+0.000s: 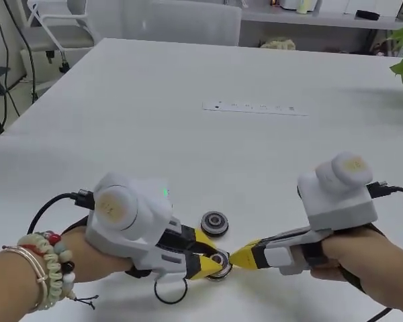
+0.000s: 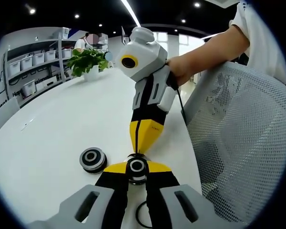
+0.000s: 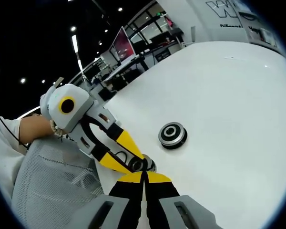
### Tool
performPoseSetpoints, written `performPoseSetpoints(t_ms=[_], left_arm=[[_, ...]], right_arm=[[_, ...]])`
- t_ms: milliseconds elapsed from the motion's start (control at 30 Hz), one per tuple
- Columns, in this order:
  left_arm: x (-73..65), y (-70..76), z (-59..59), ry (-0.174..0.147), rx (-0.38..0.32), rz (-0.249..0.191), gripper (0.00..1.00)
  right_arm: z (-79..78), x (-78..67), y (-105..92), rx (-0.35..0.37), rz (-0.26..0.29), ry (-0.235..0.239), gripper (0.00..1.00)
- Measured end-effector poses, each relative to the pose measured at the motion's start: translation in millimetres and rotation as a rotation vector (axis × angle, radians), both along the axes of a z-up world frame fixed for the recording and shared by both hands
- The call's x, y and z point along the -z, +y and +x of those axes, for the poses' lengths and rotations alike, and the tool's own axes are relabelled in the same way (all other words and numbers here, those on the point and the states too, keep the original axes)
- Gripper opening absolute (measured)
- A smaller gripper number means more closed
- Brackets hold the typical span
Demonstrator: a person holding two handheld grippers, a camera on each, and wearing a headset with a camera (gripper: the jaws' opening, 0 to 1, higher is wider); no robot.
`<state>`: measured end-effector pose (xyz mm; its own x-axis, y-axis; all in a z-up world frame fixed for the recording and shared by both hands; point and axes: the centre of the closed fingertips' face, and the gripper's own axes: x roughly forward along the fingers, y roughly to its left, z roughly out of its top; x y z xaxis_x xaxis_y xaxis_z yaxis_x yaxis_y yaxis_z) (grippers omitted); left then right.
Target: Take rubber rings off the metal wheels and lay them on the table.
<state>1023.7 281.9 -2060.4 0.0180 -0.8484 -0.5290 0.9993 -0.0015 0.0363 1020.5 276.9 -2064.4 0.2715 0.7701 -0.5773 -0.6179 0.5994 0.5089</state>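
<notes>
Jaws of the left gripper (image 1: 217, 261) were clamped on a small metal wheel (image 2: 137, 168), one yellow tip on each side of it. The wheel sat right at the tips, low over the near part of the white table (image 1: 188, 100). This held wheel was a shiny silver disc with a dark centre; I could not tell whether a rubber ring was on its rim. The left hand (image 1: 87, 258) gripped the tool from behind, and the forearm came in from the near left with beaded bracelets (image 1: 48, 263) at the wrist. The tool pointed to the right, nearly level with the tabletop.

Just near of the left gripper, a thin black ring (image 1: 156, 290) lay flat on the table as an open loop, partly tucked under the tool.

A second wheel (image 1: 214, 223) rested on the table just beyond the held one, apart from both sets of jaws. It had a dark band round its rim, a silver face and a dark hub.

To the right, the jaws of the right gripper (image 3: 144, 174) were pressed together into one yellow point, and that point met the held wheel at its right edge. Whether anything was caught between them could not be made out. The right hand (image 1: 349, 251) held its tool pointing left, toward the other gripper, with the forearm entering from the near right.
</notes>
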Motion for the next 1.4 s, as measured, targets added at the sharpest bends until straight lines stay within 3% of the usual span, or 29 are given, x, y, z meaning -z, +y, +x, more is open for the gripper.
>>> performPoseSetpoints(t_ms=[1067,1400], left_arm=[[0.2,-0.8,-0.7,0.002,0.003,-0.002,0.08],[0.2,-0.7,-0.9,0.010,-0.005,-0.008,0.08]], right_arm=[[-0.9,-4.4,5.6,-0.021,0.006,-0.008,0.00],[-0.9,-0.9,7.3,-0.040,-0.069,-0.046,0.00]])
